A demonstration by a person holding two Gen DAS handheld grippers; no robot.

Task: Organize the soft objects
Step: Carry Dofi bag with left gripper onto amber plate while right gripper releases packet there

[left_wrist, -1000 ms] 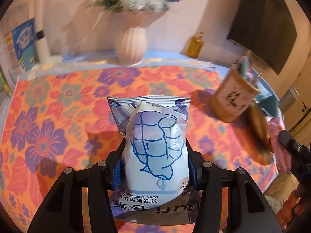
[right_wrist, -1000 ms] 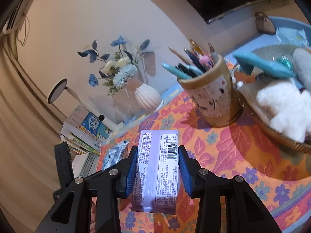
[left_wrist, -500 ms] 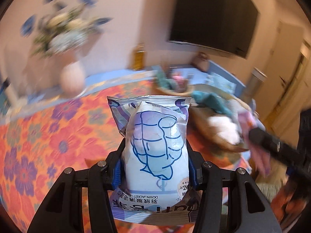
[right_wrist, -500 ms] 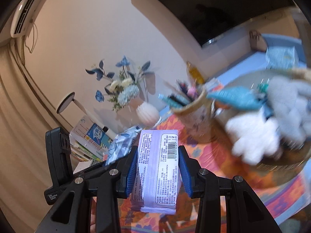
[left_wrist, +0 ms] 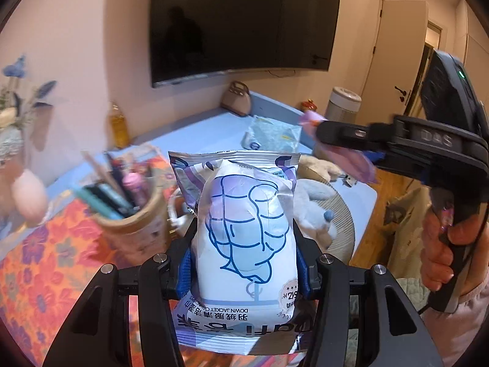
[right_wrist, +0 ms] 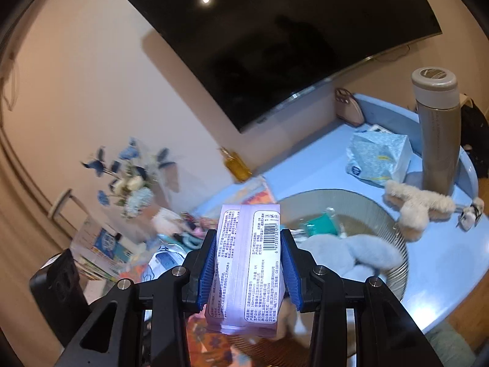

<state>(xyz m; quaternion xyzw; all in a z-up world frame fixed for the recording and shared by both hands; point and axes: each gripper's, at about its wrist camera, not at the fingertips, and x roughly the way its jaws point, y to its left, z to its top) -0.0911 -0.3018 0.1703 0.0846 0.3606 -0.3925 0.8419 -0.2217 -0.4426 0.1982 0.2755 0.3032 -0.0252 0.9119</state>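
My left gripper (left_wrist: 244,263) is shut on a white and blue wipes pack (left_wrist: 246,229) printed with a down jacket, held upright in the air. My right gripper (right_wrist: 246,263) is shut on a purple tissue pack (right_wrist: 247,269) with a barcode; it also shows in the left wrist view (left_wrist: 351,159), high at the right. Below both lies a round woven basket (right_wrist: 394,229) holding a pale blue plush (right_wrist: 351,253) and a teal item (right_wrist: 321,223). The basket rim (left_wrist: 343,214) holds a white plush (left_wrist: 311,202).
A pen cup (left_wrist: 134,223) stands left of the basket on the floral cloth (left_wrist: 36,275). A tissue pack (right_wrist: 379,159), a grey flask (right_wrist: 438,131), a fluffy beige clip (right_wrist: 418,208), a yellow bottle (right_wrist: 235,165) and a flower vase (right_wrist: 131,189) stand around. A TV hangs on the wall.
Both grippers have swung right and risen with their packs. The view went from the floral cloth and vase to the basket, the pen cup and the blue table end.
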